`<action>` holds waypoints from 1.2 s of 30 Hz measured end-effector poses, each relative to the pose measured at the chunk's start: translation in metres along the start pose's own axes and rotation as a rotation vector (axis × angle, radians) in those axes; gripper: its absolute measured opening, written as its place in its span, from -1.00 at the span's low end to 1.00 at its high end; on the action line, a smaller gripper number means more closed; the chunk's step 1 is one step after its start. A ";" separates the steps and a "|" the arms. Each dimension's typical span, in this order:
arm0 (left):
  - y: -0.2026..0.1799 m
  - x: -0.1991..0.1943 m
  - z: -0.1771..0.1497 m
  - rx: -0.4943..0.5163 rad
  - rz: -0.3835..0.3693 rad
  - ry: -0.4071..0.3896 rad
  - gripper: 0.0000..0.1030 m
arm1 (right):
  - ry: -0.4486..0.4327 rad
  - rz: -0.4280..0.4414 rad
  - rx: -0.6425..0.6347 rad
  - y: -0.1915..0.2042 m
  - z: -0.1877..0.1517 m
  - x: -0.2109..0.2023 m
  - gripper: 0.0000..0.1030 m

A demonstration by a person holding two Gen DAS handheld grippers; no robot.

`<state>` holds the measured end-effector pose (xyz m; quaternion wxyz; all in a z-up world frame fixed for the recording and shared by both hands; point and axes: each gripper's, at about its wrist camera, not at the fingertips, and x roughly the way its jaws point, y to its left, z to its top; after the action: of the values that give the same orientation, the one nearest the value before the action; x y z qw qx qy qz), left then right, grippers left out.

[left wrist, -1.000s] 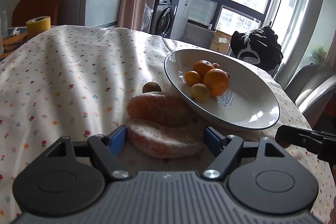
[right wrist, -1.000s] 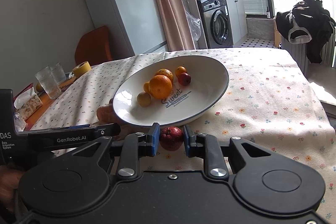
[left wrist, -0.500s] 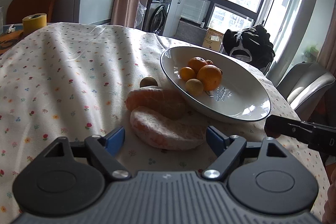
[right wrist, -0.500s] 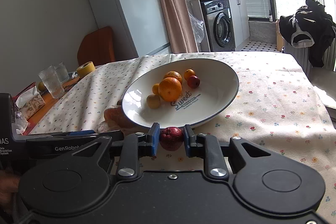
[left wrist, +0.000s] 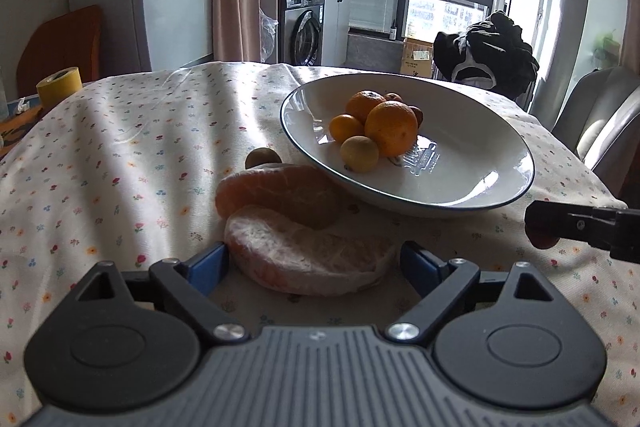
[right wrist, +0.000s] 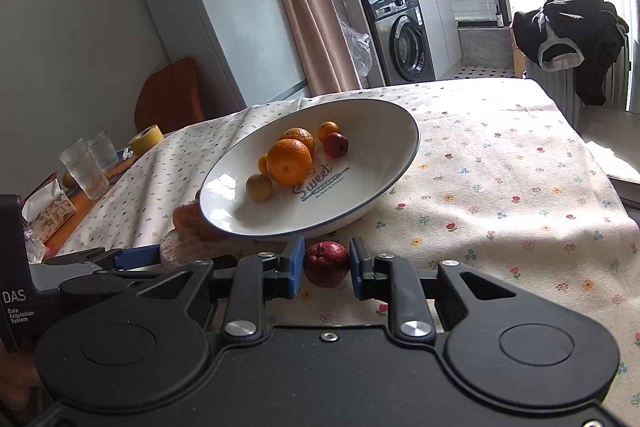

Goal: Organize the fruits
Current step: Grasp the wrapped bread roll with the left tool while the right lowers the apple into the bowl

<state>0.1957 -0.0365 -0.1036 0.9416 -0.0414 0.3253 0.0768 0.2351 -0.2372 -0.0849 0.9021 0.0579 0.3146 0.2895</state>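
A white plate point(left wrist: 500, 203) point(right wrist: 400, 163) with a dark rim holds several oranges point(left wrist: 390, 133) point(right wrist: 289, 161), a small yellow fruit point(left wrist: 359, 153) and a small red fruit point(right wrist: 335, 144). On the cloth in front of it lie two peeled citrus wedges; the near wrapped wedge point(left wrist: 308, 259) point(right wrist: 180, 247) sits between the wide-spread fingers of my left gripper point(left wrist: 314, 265), which is open. The second wedge point(left wrist: 276, 191) lies behind it, with a brown kiwi-like fruit point(left wrist: 262, 159) beyond. My right gripper point(right wrist: 326, 265) is shut on a small red fruit point(right wrist: 326, 263) point(left wrist: 540, 239) just before the plate's near rim.
A floral tablecloth point(left wrist: 120, 167) covers the table. A yellow tape roll point(left wrist: 60, 85) point(right wrist: 146, 145) and two glasses point(right wrist: 86, 167) stand at the far left. A grey chair point(left wrist: 600, 119) and a black garment point(left wrist: 486, 55) are past the table's right edge.
My left gripper has dropped and moved forward so the near wedge now sits between its fingers, still spread as wide. The right gripper keeps the red fruit, with little movement.
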 end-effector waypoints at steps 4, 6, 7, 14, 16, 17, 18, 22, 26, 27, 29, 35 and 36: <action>0.002 -0.001 0.001 0.023 -0.005 0.001 0.77 | -0.007 0.009 0.006 -0.002 -0.001 0.000 -0.56; 0.000 -0.001 0.001 0.051 0.000 -0.001 0.77 | -0.013 0.016 0.011 -0.003 -0.001 -0.001 -0.56; -0.002 0.000 0.002 0.068 0.004 -0.001 0.78 | -0.014 0.017 0.013 -0.004 -0.001 -0.001 -0.56; -0.007 0.007 0.005 0.159 0.020 -0.012 0.89 | -0.022 0.017 0.024 -0.006 -0.001 -0.004 -0.56; -0.004 0.008 0.006 0.152 0.014 -0.006 0.92 | -0.023 0.012 0.021 -0.006 0.000 -0.005 -0.56; -0.002 0.009 0.006 0.139 0.004 -0.001 0.92 | -0.024 0.010 0.019 -0.006 0.001 -0.005 -0.56; 0.000 0.009 0.006 0.129 -0.004 0.003 0.92 | -0.026 0.009 0.017 -0.005 0.001 -0.006 -0.56; 0.003 0.008 0.005 0.124 -0.035 0.006 0.82 | -0.029 0.010 0.007 0.000 0.003 -0.007 -0.56; 0.004 0.005 0.006 0.125 -0.048 0.010 0.78 | -0.034 0.009 -0.008 0.005 0.007 -0.008 -0.56; 0.004 0.004 0.006 0.123 -0.049 0.011 0.77 | -0.035 0.010 -0.011 0.006 0.008 -0.008 -0.56; 0.006 0.001 0.006 0.114 -0.052 0.010 0.77 | -0.037 0.010 -0.017 0.008 0.011 -0.007 -0.56; 0.015 -0.012 0.011 0.079 -0.062 -0.012 0.76 | -0.039 0.020 -0.037 0.016 0.018 -0.001 -0.56; 0.016 -0.014 0.012 0.074 -0.061 -0.017 0.76 | -0.041 0.022 -0.040 0.017 0.019 0.000 -0.56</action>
<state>0.1893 -0.0205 -0.0862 0.9471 -0.0157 0.3185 0.0361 0.2382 -0.2215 -0.0648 0.9061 0.0491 0.2896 0.3045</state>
